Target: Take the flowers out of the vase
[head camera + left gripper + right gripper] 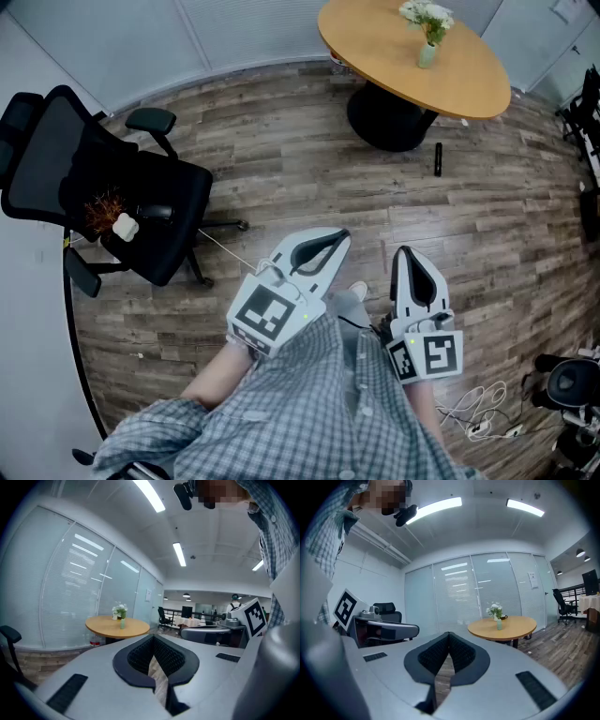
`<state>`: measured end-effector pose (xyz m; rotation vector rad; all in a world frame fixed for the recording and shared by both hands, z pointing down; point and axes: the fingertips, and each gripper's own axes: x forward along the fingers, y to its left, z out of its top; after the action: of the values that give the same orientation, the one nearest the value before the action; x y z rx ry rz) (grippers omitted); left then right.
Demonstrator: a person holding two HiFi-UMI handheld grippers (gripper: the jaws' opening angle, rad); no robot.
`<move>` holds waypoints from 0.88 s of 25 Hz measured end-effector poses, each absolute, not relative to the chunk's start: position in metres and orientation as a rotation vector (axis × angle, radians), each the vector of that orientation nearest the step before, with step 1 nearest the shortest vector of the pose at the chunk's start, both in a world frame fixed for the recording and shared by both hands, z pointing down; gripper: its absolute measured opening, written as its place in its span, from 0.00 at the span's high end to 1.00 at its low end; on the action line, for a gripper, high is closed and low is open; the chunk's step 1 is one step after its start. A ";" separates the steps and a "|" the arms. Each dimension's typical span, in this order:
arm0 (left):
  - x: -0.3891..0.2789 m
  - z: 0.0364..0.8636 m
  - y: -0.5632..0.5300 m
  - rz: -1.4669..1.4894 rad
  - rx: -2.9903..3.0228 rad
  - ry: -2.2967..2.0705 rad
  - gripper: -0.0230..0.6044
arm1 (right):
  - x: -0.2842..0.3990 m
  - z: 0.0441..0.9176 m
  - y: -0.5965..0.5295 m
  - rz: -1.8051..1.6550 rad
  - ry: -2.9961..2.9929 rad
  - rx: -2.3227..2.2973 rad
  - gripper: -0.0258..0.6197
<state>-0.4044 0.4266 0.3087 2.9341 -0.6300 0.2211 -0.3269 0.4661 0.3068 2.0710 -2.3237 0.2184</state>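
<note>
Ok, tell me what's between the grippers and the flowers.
Nothing visible. Wood floor lies between the left gripper, the right gripper and the table holding the flowers in their vase; the chair stands off to the side.

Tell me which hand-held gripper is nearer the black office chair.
Left. The left hand-held gripper is to the right of the chair; the right hand-held gripper is farther right, beyond it.

Office (glass partitions [487, 592]; swivel chair [103, 187])
</note>
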 end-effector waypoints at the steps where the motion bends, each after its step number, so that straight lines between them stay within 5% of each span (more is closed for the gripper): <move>1: -0.404 0.309 0.425 0.222 2.933 -0.629 0.96 | -0.327 0.307 0.465 0.220 -2.324 2.066 0.95; 22: -0.346 0.311 0.392 0.239 2.925 -0.643 0.96 | -0.268 0.313 0.430 0.239 -2.324 2.068 0.95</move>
<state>-0.3455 0.3916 0.3108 2.9246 -0.6428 0.2389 -0.2680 0.4298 0.3125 2.0685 -2.3243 0.2388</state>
